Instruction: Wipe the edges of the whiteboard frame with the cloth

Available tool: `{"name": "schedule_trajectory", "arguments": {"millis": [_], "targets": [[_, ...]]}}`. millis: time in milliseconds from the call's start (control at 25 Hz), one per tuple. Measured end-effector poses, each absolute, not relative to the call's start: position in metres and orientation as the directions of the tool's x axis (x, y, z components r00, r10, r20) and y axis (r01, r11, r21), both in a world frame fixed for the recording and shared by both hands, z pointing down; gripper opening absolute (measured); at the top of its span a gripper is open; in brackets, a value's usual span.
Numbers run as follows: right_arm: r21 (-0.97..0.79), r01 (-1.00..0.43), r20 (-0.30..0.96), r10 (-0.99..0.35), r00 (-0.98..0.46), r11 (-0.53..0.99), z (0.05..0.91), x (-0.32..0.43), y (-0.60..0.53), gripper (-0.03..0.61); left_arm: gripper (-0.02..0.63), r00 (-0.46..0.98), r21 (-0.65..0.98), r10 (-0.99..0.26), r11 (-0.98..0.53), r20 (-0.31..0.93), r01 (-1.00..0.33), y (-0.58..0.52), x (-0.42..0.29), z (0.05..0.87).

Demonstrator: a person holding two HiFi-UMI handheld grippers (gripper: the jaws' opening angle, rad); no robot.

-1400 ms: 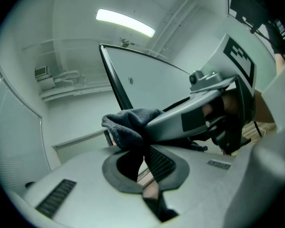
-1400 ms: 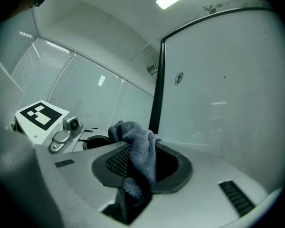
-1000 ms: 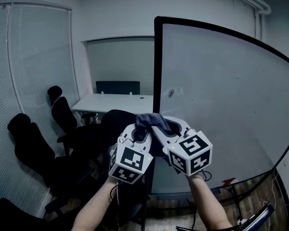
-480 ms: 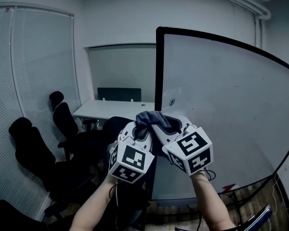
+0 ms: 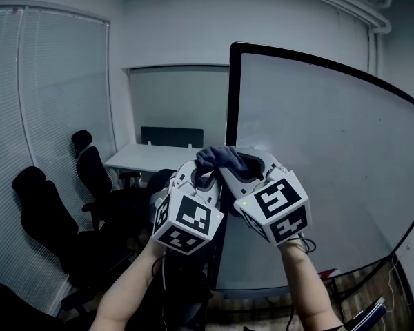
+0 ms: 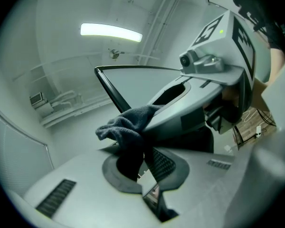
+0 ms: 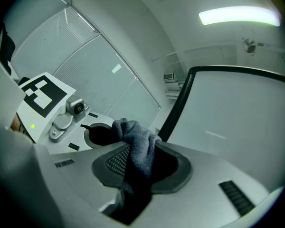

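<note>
A dark grey cloth [image 5: 221,160] is bunched where the two grippers meet, right against the black left edge of the whiteboard frame [image 5: 231,95]. My left gripper [image 5: 201,174] and my right gripper [image 5: 236,169] are both shut on the cloth, tips pointing up and touching. In the left gripper view the cloth [image 6: 128,127] is pinched between the jaws, with the frame's corner [image 6: 109,87] behind it. The right gripper view has the cloth [image 7: 137,151] hanging through the jaws beside the frame edge [image 7: 178,106].
The whiteboard surface [image 5: 324,157] fills the right half. Black office chairs [image 5: 48,219] stand at the left below window blinds [image 5: 48,95]. A white desk [image 5: 159,158] sits at the back. The board's stand and wood floor [image 5: 359,288] show at lower right.
Both grippers have risen a little along the frame's left edge with the cloth still held between them, and the head view has shifted slightly.
</note>
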State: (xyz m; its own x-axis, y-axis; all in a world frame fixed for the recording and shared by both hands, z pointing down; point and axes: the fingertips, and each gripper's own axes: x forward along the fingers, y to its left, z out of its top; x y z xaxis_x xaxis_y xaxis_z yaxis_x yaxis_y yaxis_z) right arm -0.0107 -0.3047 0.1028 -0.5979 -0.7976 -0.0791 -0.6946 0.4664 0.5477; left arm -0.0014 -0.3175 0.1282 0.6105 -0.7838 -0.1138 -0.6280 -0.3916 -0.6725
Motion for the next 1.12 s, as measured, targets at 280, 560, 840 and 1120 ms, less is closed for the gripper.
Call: {"name": "schedule_trajectory", "arguments": {"millis": [280, 560, 840, 1120], "targets": [[0.585, -0.675, -0.083, -0.794, -0.602, 0.450, 0.086, -0.013, -0.305, 0.104, 0.015, 0.604, -0.689, -0.786, -0.366, -0.131, -0.626, -0.318, -0.003, 0.111], [0.676, -0.611, -0.058, -0.797, -0.601, 0.412, 0.069, -0.014, -0.305, 0.104, 0.015, 0.611, -0.729, -0.781, -0.346, -0.124, -0.590, -0.320, 0.000, 0.094], [0.734, -0.574, -0.061, -0.806, -0.588, 0.363, 0.048, -0.015, -0.304, 0.103, 0.015, 0.605, -0.751, -0.785, -0.319, -0.132, -0.578, -0.320, 0.000, 0.071], [0.760, -0.551, -0.057, -0.810, -0.584, 0.344, 0.028, -0.014, -0.305, 0.103, 0.014, 0.596, -0.770, -0.790, -0.288, -0.146, -0.570, -0.322, 0.001, 0.050]]}}
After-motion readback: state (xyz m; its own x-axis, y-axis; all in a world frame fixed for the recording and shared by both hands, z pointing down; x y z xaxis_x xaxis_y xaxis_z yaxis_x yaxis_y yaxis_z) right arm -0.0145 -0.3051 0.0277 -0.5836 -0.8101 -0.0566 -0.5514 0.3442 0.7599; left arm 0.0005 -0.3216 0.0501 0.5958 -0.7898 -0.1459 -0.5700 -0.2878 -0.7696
